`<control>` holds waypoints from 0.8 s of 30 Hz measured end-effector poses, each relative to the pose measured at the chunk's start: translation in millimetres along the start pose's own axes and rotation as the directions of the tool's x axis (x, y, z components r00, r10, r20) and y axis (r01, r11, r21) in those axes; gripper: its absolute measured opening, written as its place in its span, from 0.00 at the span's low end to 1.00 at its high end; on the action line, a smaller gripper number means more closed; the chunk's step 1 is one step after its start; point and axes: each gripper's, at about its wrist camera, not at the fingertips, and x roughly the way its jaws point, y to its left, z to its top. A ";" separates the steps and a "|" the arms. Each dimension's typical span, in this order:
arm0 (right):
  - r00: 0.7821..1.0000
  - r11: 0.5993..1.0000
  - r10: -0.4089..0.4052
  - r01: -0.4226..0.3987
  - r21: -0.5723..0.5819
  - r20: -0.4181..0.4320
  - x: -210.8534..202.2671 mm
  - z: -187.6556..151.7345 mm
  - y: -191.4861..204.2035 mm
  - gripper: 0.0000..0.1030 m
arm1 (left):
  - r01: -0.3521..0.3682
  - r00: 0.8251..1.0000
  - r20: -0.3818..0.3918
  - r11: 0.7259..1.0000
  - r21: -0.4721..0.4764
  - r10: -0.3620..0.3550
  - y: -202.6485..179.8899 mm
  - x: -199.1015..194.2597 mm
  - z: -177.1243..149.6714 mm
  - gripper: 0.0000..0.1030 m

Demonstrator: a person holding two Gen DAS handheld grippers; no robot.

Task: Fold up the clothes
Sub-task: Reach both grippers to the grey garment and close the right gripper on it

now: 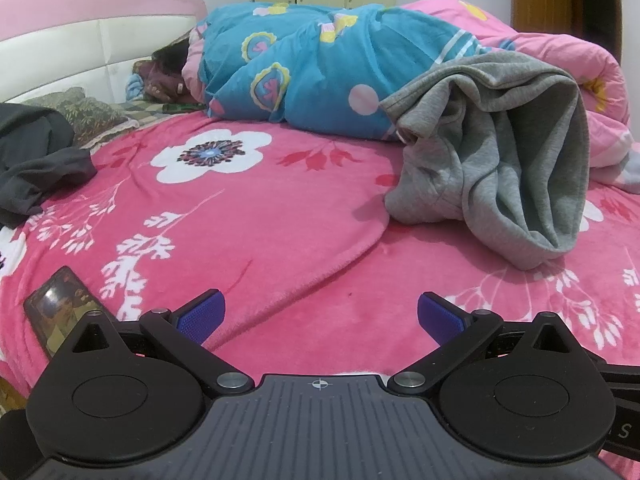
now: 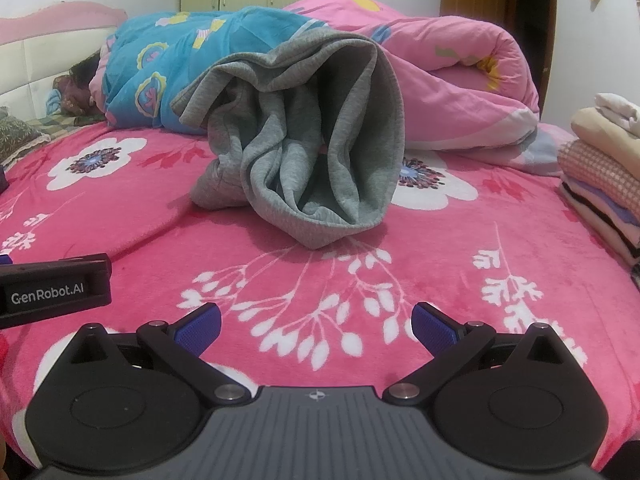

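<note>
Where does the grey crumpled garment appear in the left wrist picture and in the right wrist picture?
Left wrist view: grey garment lies right of centre, on the pink bedspread.
Right wrist view: grey garment sits near the centre.
Shared landmark: the blue floral quilt behind it.

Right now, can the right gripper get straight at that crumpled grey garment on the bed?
Probably yes. The right gripper is open and empty, and the grey garment lies straight ahead of it with only bare pink blanket between them; the left gripper sits off to the side.
</note>
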 end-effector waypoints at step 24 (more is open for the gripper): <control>0.990 0.997 0.023 -0.013 -0.072 0.140 38.0 43.0 -12.3 1.00 | 0.089 0.990 0.103 0.994 0.060 -0.095 -19.2 53.4 42.1 1.00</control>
